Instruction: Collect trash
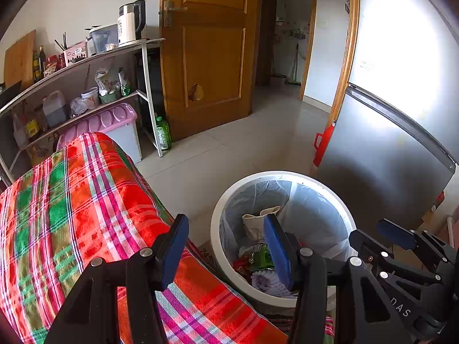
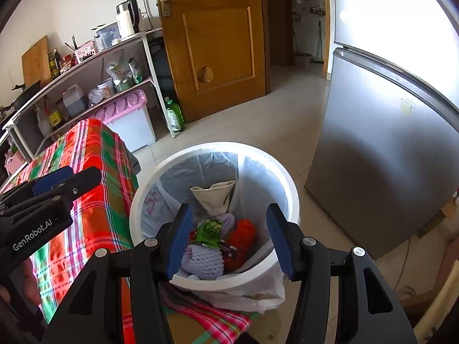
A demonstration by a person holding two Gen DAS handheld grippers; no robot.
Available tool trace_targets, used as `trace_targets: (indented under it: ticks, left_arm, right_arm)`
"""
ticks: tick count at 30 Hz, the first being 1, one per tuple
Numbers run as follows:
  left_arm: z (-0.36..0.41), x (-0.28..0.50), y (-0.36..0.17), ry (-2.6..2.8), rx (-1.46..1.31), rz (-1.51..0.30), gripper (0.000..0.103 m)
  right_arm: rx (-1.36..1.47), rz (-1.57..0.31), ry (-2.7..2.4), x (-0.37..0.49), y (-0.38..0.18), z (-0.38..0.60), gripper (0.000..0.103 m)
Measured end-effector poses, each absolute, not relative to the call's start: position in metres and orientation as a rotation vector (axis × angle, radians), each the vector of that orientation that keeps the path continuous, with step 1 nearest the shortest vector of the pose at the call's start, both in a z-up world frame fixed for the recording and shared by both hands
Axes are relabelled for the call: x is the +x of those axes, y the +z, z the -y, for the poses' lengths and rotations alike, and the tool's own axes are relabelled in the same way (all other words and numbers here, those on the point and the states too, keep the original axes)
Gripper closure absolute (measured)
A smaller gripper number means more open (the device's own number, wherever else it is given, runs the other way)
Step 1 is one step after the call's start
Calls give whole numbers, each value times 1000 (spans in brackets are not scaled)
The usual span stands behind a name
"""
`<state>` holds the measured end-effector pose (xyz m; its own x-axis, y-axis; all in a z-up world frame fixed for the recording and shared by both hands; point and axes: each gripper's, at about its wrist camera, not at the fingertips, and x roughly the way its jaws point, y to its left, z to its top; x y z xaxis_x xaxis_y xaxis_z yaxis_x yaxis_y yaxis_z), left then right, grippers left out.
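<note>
A white round trash bin (image 1: 221,209) (image 2: 289,180) with a clear liner stands on the floor beside a table under a red and green plaid cloth (image 1: 86,200) (image 2: 94,172). Inside lie a beige paper cup (image 2: 215,196), a green wrapper (image 2: 210,230), purple foam netting (image 2: 205,262) and red netting (image 2: 242,233). My left gripper (image 1: 226,252) is open and empty over the table's edge and the bin's rim. My right gripper (image 2: 229,240) is open and empty above the bin. The right gripper shows at the right of the left wrist view (image 1: 401,240).
A grey fridge (image 2: 387,143) stands right of the bin. A shelf rack (image 1: 86,66) with a kettle (image 1: 130,23), bottles and a pink-lidded box (image 1: 114,120) lines the left wall. A wooden door (image 1: 209,43) and tiled floor lie beyond.
</note>
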<state>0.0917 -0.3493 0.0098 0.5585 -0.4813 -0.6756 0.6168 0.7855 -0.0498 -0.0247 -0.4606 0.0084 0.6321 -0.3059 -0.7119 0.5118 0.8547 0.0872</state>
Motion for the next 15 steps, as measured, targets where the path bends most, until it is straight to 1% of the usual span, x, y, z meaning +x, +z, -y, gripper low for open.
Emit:
trace_targets:
  ticks: [15]
  left_arm:
    - [350,93,9,-655,204,-734,49]
  right_arm:
    - [294,-757,-483,-24,7,458,49]
